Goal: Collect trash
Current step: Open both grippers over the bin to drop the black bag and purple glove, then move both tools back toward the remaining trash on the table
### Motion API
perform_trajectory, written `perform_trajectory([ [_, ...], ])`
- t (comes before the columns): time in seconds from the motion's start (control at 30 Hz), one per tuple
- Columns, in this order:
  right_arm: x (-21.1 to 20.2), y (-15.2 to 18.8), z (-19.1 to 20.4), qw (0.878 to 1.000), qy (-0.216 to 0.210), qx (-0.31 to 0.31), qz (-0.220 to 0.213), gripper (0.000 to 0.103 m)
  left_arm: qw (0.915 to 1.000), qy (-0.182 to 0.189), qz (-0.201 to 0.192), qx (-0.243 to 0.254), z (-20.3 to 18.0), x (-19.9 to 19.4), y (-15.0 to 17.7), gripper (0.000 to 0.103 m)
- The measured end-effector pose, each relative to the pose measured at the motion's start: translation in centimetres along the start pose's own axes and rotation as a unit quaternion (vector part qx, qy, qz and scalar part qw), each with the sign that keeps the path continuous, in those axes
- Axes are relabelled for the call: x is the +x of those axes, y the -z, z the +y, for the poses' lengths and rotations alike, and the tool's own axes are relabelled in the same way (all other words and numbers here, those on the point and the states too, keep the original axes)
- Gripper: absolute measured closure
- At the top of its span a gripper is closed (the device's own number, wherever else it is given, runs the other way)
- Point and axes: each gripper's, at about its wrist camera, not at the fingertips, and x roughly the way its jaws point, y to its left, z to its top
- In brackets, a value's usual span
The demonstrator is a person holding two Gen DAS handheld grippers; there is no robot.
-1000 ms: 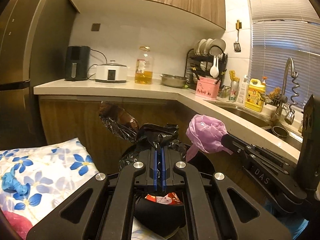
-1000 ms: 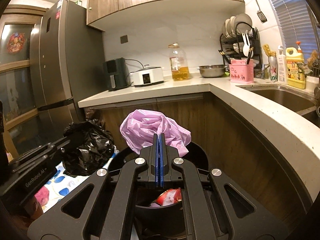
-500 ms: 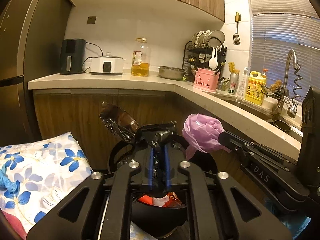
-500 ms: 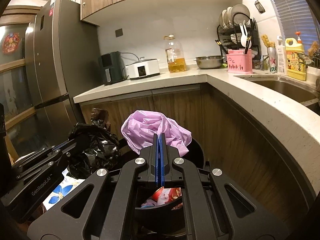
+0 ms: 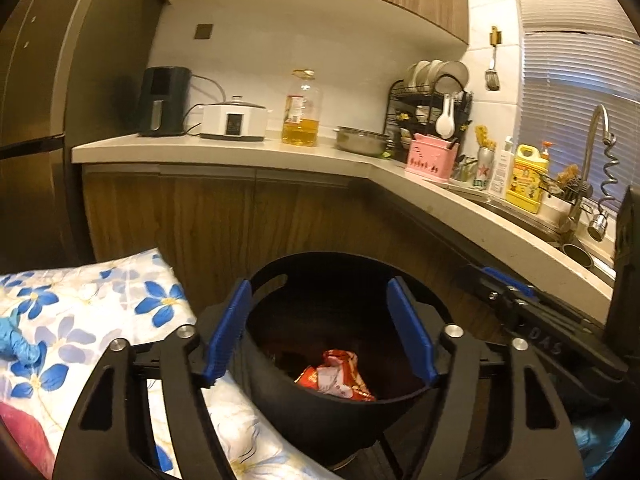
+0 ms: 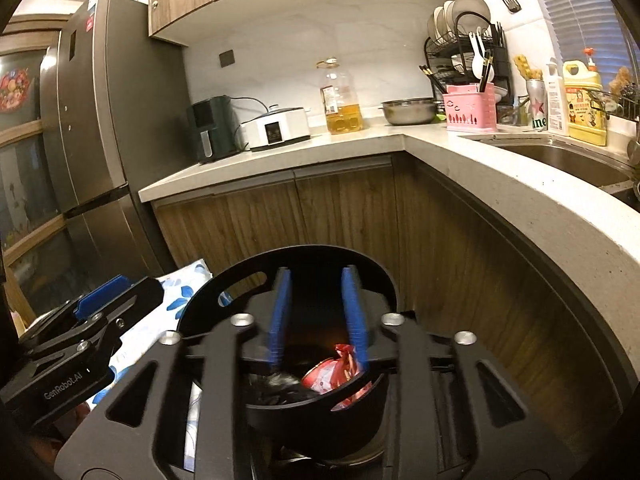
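Observation:
A black round trash bin (image 5: 320,420) stands on the floor below both grippers; it also shows in the right wrist view (image 6: 316,420). A red and white wrapper (image 5: 336,376) lies inside it, also seen in the right wrist view (image 6: 336,372), next to a dark crumpled bag (image 6: 280,388). My left gripper (image 5: 318,328) is open and empty over the bin. My right gripper (image 6: 318,312) is open and empty over the bin. The pink bag is not in sight.
A blue-flowered cloth (image 5: 80,320) lies left of the bin with a blue glove (image 5: 16,344) on it. The L-shaped counter (image 6: 500,184) curves around right, carrying an oil bottle (image 6: 340,100), cooker (image 6: 276,128) and sink (image 6: 560,160). A fridge (image 6: 100,140) stands left.
Both grippers opened. The black bag left my left gripper and the pink bag left my right gripper; both dropped out of sight toward the bin.

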Motion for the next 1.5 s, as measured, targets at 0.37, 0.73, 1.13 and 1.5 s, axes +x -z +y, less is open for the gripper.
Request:
perform_trajectory([
  [0.37,-2.4,1.3,1.6,1.000,-0.003,-0.005,-0.006,0.025,0.9975,-0.068,-0.005,-0.022,2.3,-4.0,1.7,0.006],
  [0.73,-5.5,2.0,4.6,0.999,-0.026,-0.011,-0.024,0.019,0.9926,-0.107,-0.032,-0.045,4.5,-10.1,2.9,0.006],
  [1.13,-6.6,4.6,11.8,0.996,-0.076,-0.052,-0.021,0.019,0.9766,-0.203,-0.045,-0.055,9.0,-16.5,5.8,0.006],
  [1.5,-6.1,6.5,16.9,0.989,-0.122,-0.078,-0.001,0.019,0.9480,-0.303,-0.018,-0.096,17.1,-19.9,8.7,0.006],
])
